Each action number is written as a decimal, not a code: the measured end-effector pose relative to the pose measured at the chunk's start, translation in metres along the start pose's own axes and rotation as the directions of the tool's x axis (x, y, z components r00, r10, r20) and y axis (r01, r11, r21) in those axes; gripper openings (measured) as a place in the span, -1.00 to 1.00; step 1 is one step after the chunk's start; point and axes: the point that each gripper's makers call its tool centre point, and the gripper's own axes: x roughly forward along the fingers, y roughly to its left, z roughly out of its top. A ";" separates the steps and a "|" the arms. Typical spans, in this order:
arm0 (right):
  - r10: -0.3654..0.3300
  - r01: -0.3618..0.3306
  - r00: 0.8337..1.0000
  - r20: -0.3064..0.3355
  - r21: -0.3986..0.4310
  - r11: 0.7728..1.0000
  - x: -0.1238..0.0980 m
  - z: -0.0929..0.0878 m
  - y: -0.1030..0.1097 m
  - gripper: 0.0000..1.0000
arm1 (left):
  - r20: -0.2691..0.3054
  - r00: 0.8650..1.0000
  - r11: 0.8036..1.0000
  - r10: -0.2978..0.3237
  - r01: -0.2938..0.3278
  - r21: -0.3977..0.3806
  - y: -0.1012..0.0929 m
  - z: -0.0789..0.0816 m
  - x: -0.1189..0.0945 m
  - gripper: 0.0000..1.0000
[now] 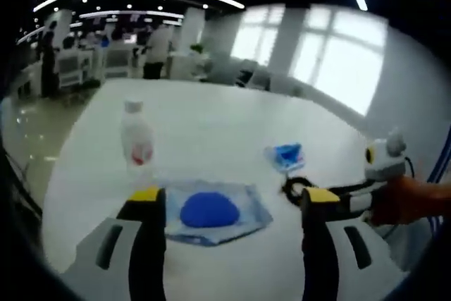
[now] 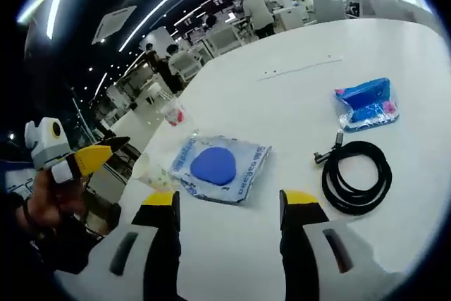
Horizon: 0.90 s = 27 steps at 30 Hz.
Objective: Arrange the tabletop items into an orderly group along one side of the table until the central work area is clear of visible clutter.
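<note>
- White table (image 1: 211, 118) is lying cluttered — pouch (image 1: 211, 211) sitting just ahead between left gripper (image 1: 232, 204) jaws.
- Both grippers are gaping, empty — right gripper (image 2: 229, 206) pointing beside it.

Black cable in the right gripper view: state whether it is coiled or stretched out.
Coiled. The black cable lies in a round loop on the white table, its plug end poking out toward the blue-disc packet.

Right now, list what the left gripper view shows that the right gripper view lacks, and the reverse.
Left gripper view adds: bright windows beyond the table. Right gripper view adds: the black cable as a whole coil, and the left gripper held off the table's edge. Shared: the white table, the clear bottle, the flat packet with a blue disc and the small blue packet.
</note>
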 end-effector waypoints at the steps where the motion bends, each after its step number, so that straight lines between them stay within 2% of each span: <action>1: 0.006 -0.007 1.000 0.012 0.045 0.999 0.001 0.001 -0.001 0.14 | -0.007 1.000 1.000 0.015 -0.015 -0.001 0.003 -0.001 0.002 0.50; 2: 0.012 -0.014 1.000 0.018 0.070 0.997 0.003 0.002 -0.001 0.14 | 0.005 1.000 1.000 0.024 -0.024 -0.001 0.003 0.001 0.005 0.50; 8: 0.032 -0.032 0.999 -0.005 0.066 0.997 0.014 0.002 -0.009 0.13 | -0.031 0.992 0.992 0.120 -0.121 -0.038 0.016 -0.008 0.023 0.46; 11: 0.042 -0.041 0.999 -0.005 0.066 0.997 0.018 0.005 -0.011 0.12 | -0.041 0.989 0.988 0.142 -0.144 -0.057 0.020 -0.012 0.032 0.44; 14: 0.052 -0.050 0.998 -0.037 0.051 0.997 0.024 0.003 -0.013 0.12 | -0.064 0.984 0.984 0.165 -0.168 -0.056 0.024 -0.017 0.040 0.42; 24: 0.061 -0.056 0.995 -0.081 0.071 0.996 0.045 -0.002 -0.015 0.11 | -0.143 0.976 0.983 0.165 -0.175 -0.060 0.040 -0.020 0.061 0.33; 27: 0.045 -0.035 0.996 -0.070 0.134 0.990 0.050 0.002 -0.020 0.10 | -0.188 0.967 0.982 0.173 -0.184 -0.043 0.048 -0.023 0.065 0.32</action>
